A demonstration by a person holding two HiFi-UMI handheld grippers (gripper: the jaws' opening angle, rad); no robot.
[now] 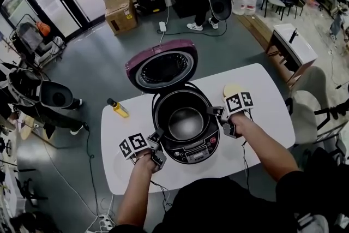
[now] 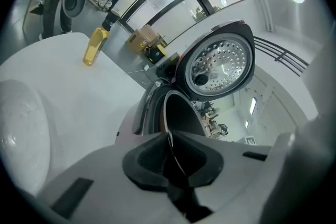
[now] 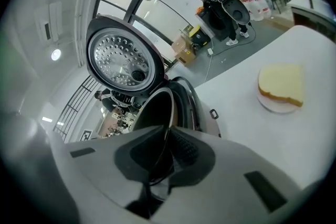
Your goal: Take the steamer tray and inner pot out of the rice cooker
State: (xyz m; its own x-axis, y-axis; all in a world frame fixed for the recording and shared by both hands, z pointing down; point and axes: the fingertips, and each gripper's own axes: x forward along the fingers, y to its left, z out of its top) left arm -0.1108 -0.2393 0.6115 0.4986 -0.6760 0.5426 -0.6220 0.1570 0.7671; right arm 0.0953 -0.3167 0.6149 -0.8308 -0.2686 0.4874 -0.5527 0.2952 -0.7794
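Left gripper pinched shut on inner pot rim at pot's 8 o'clock. Right gripper clamped on same rim at 3 o'clock. Pot seated in rice cooker, lid up at 12. Lift both sides evenly, straight up, rim level; thin rim could slip. Pale round thing on table, 8 o'clock of cooker, maybe steamer tray.

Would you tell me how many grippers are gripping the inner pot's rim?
2: left gripper on the inner pot's left rim, right gripper on its right rim.
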